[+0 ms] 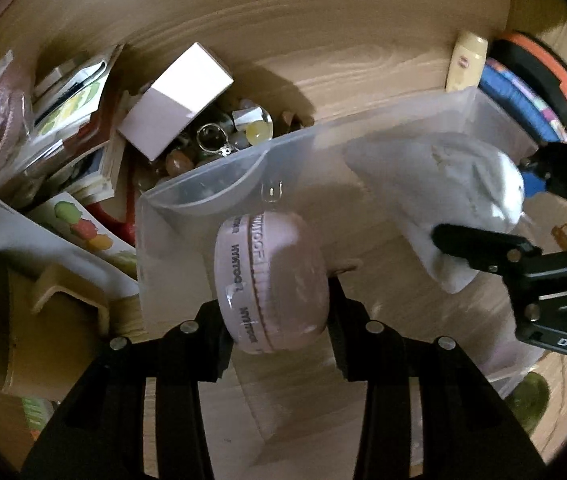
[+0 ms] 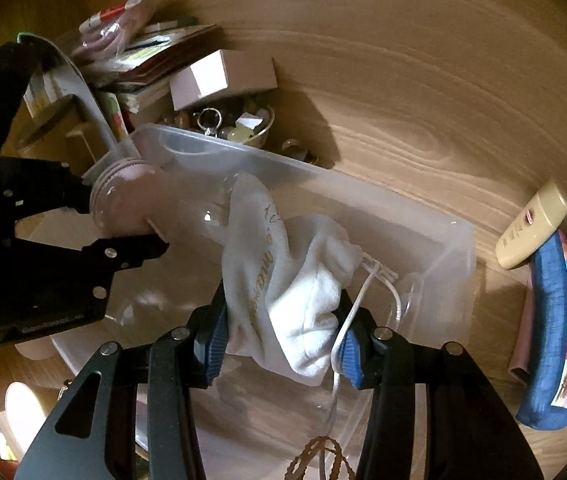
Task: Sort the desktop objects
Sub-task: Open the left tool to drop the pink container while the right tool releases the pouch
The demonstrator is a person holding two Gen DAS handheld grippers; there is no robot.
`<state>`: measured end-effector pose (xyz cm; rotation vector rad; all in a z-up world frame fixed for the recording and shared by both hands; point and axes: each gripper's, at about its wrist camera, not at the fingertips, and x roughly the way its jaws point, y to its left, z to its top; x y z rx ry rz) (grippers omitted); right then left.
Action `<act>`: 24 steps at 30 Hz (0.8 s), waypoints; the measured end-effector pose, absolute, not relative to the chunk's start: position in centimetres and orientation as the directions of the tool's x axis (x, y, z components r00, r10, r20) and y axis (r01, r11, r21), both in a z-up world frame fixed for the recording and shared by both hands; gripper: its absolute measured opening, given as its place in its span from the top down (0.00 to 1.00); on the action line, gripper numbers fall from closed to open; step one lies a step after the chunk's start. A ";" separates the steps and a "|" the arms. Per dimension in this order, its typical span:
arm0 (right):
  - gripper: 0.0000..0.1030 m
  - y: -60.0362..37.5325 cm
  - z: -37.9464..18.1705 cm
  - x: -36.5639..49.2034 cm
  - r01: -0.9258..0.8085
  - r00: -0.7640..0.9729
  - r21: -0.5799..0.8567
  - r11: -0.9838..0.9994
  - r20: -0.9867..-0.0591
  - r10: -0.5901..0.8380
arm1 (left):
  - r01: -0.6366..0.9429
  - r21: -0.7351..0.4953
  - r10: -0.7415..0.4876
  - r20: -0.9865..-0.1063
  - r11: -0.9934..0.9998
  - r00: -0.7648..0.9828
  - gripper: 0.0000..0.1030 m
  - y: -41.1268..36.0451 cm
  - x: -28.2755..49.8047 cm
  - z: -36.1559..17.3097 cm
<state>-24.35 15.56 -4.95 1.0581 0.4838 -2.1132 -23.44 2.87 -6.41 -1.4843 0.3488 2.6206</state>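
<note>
On pink case (image 1: 273,280): "MYRTOOF" lettering

Both my jaws full, crowded over one bin

My left gripper (image 1: 279,312) clamps the pink tape roll (image 1: 271,280) and my right gripper (image 2: 283,344) clamps the white pouch (image 2: 291,292), both above the clear bin (image 2: 455,248), close together. Beyond its far wall, a white box (image 1: 175,100), trinket bowl (image 2: 259,128) and stacked booklets (image 1: 79,120) block the left; bare wood desk (image 2: 403,100) lies open ahead.
</note>
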 end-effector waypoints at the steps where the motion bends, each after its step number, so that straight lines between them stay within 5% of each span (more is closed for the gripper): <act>1: 0.57 15.6 -5.0 -24.3 0.739 -0.408 -0.016 -0.673 -0.806 -0.429 | -0.207 0.157 -0.030 -0.858 -0.966 -0.513 0.61 3.0 -23.5 -6.5; 16: 0.55 16.8 -3.1 -23.2 0.733 -0.421 -0.001 -0.681 -0.786 -0.452 | -0.191 0.203 -0.071 -0.841 -0.960 -0.537 0.40 3.3 -22.6 -5.2; 24: 0.40 18.8 0.3 -21.4 0.716 -0.497 -0.031 -0.697 -0.724 -0.478 | -0.174 0.206 -0.069 -0.812 -0.963 -0.579 0.29 3.6 -20.2 -2.9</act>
